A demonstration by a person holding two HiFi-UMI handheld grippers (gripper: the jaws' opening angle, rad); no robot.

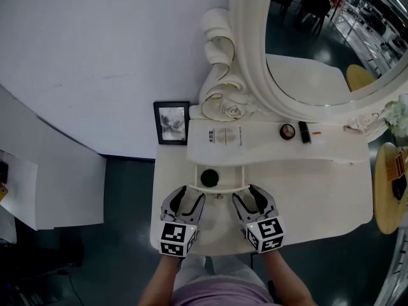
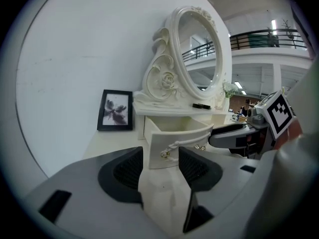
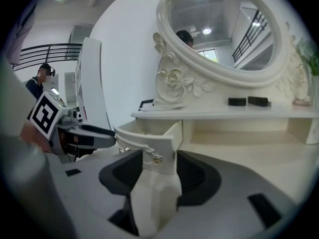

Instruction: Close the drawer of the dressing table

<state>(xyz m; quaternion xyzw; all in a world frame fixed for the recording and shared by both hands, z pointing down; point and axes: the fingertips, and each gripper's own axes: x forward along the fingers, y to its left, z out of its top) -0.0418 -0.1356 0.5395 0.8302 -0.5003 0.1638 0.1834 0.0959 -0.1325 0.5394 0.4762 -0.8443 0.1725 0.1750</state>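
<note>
The cream dressing table [image 1: 319, 190] has its small curved drawer [image 1: 217, 185] pulled out under the mirror shelf, with a round black thing [image 1: 209, 178] inside. Both grippers rest low on the tabletop just in front of it. My left gripper [image 1: 189, 201] is open, and the drawer front's left end [image 2: 167, 146] shows in the gap between its pads [image 2: 130, 169], apart from them. My right gripper [image 1: 246, 201] is open too. It faces the drawer front's right end [image 3: 152, 146], whose small metal handle knob [image 3: 157, 158] sits between the jaws. Neither gripper holds anything.
A framed picture [image 1: 171, 123] stands at the table's back left by the wall. On the shelf lie a white box [image 1: 224, 136], a round compact [image 1: 288, 131] and a black tube [image 1: 305, 132]. The oval mirror [image 1: 331, 43] rises behind. A wooden stool [image 1: 390, 190] stands at the right.
</note>
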